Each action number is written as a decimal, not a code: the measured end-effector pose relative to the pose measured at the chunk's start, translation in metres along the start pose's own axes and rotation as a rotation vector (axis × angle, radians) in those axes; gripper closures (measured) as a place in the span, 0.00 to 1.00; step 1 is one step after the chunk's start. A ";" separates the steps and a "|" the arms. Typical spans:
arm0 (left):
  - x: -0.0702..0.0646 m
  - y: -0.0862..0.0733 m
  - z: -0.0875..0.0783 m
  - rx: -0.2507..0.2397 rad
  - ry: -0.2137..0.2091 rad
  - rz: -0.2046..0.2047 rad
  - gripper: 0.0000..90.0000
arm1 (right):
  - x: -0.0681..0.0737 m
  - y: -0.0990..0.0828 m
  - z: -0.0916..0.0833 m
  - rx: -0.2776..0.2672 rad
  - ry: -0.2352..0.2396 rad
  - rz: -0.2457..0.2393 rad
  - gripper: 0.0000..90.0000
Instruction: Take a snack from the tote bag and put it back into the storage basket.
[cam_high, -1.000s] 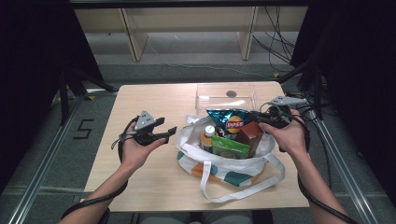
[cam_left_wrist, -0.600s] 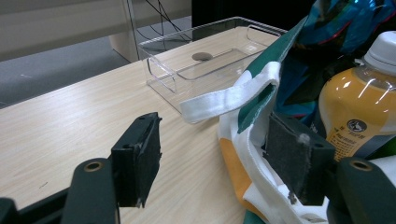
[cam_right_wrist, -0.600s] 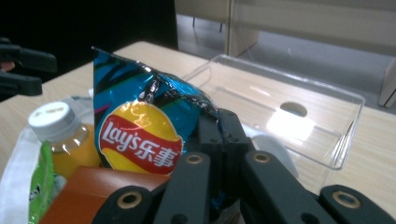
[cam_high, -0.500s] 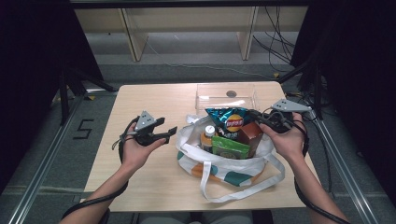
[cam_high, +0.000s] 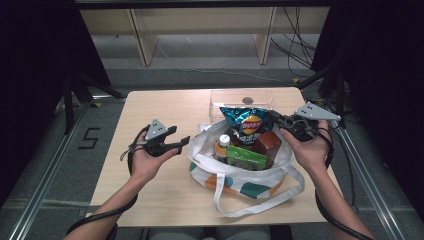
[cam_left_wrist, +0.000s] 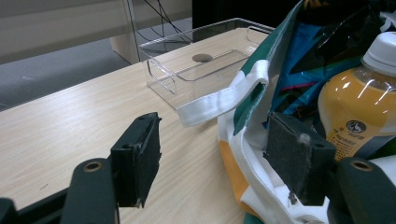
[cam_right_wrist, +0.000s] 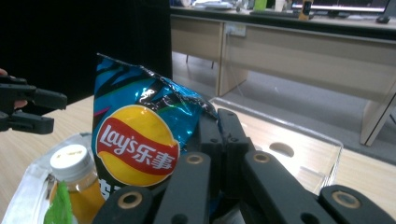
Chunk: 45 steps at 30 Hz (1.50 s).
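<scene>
A white cloth tote bag (cam_high: 240, 172) with green and orange patches sits on the near half of the wooden table (cam_high: 165, 107), mouth open and packed full. Standing up out of it at the back is a blue Lay's chip bag (cam_high: 247, 120), the tallest thing inside. In front of that a bottle of orange drink (cam_high: 223, 147) with a white cap stands upright, next to a dark brown carton (cam_high: 266, 144), and a green packet (cam_high: 246, 157) leans at the front. One white strap loops out over the table's near edge.

Just behind the tote is a clear plastic tray (cam_high: 242, 98), shallow, with nothing in it that I can see; a round hole in the tabletop shows through its floor.

The right gripper (cam_high: 276, 118) has its jaws pressed together on the right-hand edge of the chip bag, pinching the crinkled foil near the top. In the right gripper view the jaws meet tight against the foil. The left gripper (cam_high: 181, 141) hovers just left of the tote with its jaws standing wide apart and nothing between them; in its own view the tote's rim and strap lie just past the right-hand pad.

The lower parts of the chip bag, bottle and carton are buried in the tote. What the small print on the green packet says is beyond me.
</scene>
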<state>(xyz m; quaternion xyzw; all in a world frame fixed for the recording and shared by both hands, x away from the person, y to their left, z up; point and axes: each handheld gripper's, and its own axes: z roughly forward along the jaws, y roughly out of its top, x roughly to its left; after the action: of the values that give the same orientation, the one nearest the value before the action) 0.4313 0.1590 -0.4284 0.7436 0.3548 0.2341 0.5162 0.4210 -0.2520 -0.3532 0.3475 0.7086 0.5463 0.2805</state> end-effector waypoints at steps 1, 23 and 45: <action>0.000 0.000 0.000 -0.002 0.000 -0.001 0.38 | 0.001 0.002 -0.001 0.000 0.006 0.003 1.00; 0.000 0.001 0.000 -0.003 0.000 -0.003 0.38 | 0.003 0.024 -0.008 -0.098 -0.035 0.016 1.00; -0.001 0.002 0.001 -0.006 -0.001 -0.004 0.38 | 0.004 0.043 -0.009 -0.168 -0.061 0.056 1.00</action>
<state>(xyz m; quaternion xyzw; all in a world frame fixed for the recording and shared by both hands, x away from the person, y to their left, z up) 0.4320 0.1571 -0.4270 0.7415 0.3553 0.2339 0.5189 0.4198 -0.2467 -0.3091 0.3592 0.6414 0.6004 0.3147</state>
